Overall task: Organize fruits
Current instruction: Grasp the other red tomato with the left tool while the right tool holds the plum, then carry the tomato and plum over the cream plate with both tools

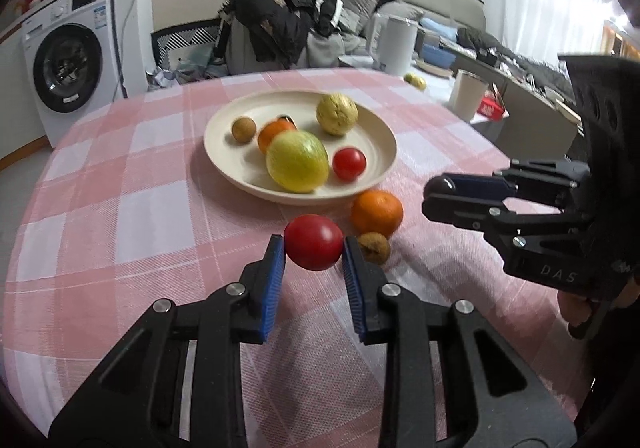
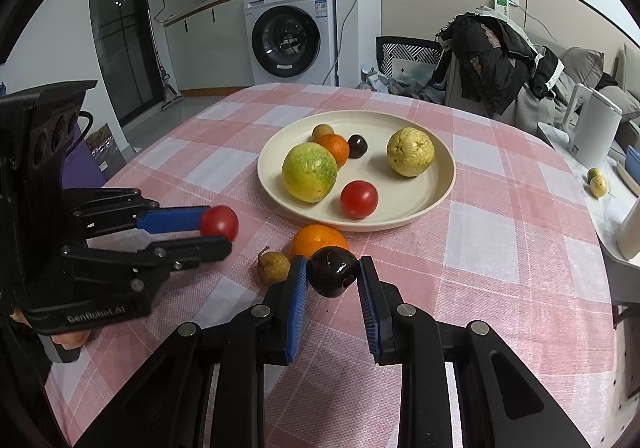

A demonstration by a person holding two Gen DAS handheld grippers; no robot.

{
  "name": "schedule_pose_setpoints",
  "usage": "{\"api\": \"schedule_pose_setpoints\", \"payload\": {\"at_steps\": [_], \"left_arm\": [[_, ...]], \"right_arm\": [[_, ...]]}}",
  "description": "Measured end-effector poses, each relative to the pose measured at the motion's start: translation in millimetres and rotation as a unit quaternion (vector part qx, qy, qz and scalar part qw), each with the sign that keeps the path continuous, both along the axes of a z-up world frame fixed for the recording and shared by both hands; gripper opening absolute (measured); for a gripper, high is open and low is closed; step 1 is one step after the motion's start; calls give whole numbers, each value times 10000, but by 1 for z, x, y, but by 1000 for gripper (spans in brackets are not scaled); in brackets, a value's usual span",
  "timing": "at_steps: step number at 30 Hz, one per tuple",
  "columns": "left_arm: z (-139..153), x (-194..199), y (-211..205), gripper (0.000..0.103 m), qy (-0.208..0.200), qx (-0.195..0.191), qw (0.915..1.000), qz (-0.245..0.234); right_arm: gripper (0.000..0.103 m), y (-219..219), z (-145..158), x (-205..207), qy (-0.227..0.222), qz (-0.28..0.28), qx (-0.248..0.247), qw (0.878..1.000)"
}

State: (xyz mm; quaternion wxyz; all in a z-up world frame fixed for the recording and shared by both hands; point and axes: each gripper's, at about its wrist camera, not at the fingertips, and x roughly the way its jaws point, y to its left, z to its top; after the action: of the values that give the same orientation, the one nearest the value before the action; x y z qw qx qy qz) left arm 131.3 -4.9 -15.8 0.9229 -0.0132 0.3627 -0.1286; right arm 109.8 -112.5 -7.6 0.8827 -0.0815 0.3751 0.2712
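Observation:
A cream plate (image 1: 224, 116) (image 2: 440, 184) on the pink checked table holds a green-yellow guava (image 1: 297, 161) (image 2: 309, 172), a yellow guava (image 1: 337, 114) (image 2: 410, 152), a red tomato (image 1: 349, 164) (image 2: 359, 199), an orange (image 1: 270, 134) (image 2: 336, 148), a brown longan (image 1: 243, 129) (image 2: 322, 131) and a dark plum (image 2: 357, 146). My left gripper (image 1: 314, 252) (image 2: 218, 230) is shut on a red tomato (image 1: 314, 242) (image 2: 219, 222). My right gripper (image 2: 332, 278) (image 1: 438, 194) is shut on a dark plum (image 2: 334, 272). An orange (image 1: 377, 213) (image 2: 318, 240) and a longan (image 1: 374, 248) (image 2: 273, 267) lie on the cloth before the plate.
A white kettle (image 1: 394, 44) (image 2: 596, 128) and a white cup (image 1: 468, 94) stand off the table's right side, with small yellow fruit (image 2: 597, 180) beside them. A chair piled with clothes (image 1: 280, 24) and a washing machine (image 1: 68, 64) are behind.

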Motion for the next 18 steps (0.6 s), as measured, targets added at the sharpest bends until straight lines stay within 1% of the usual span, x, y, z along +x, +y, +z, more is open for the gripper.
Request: {"api": "schedule_pose_setpoints", "payload": {"at_steps": [9,13,18], "left_arm": [[26,-6,20,26,-368,-103,9984,410],[32,-4,25,26,-443,-123,9977,503],[39,3,29,26,-500,-155,9970,571]], "right_arm": [[26,-11,14,3,-123,-173,390,9990],[26,-16,21,9,-121,-280,586,9978],[26,-19,35,18,-258,-425,651,9966]]}}
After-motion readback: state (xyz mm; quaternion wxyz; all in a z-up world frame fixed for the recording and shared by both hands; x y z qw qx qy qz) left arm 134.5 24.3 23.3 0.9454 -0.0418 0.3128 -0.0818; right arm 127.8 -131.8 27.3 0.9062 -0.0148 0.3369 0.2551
